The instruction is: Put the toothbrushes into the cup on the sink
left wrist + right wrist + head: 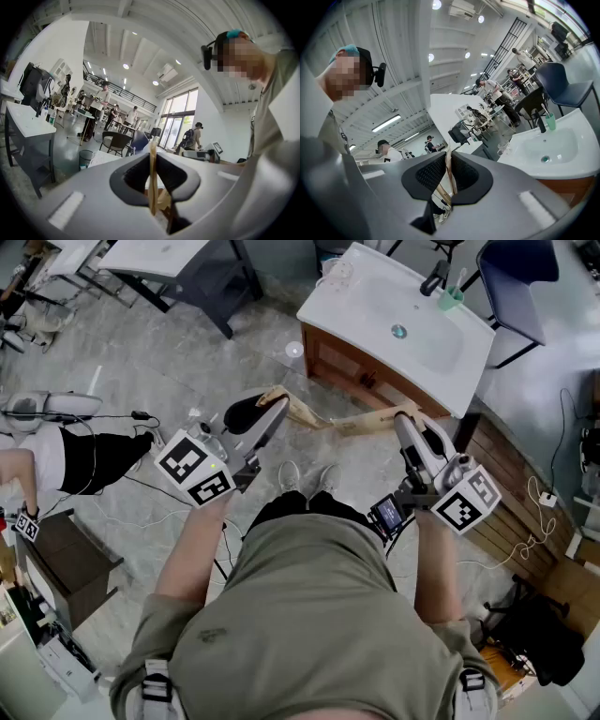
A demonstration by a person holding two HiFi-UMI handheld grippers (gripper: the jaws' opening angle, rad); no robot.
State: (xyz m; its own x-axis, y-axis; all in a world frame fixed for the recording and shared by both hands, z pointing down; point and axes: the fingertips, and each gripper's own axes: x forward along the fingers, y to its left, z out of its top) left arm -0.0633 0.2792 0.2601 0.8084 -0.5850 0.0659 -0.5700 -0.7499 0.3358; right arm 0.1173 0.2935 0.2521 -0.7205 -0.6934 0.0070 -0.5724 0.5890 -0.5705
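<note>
Each gripper holds a thin bamboo toothbrush. My left gripper (277, 407) is shut on one toothbrush (302, 414), which shows edge-on between the pads (152, 173). My right gripper (405, 418) is shut on the other toothbrush (367, 425), which is pinched as a pale strip (449, 168). Both grippers are held at waist height, well short of the white sink (370, 306). The green cup (451, 298) stands at the sink's back right, beside the black faucet (433, 279). In the right gripper view the cup (551, 121) stands at the far right behind the basin (562, 140).
The sink sits on a wooden cabinet (352, 367). A clear glass (339, 273) stands on its left corner. A blue chair (516, 277) is behind it, and a wooden slatted floor panel (506, 474) lies to the right. A seated person (56, 457) and cables (141, 486) are at the left.
</note>
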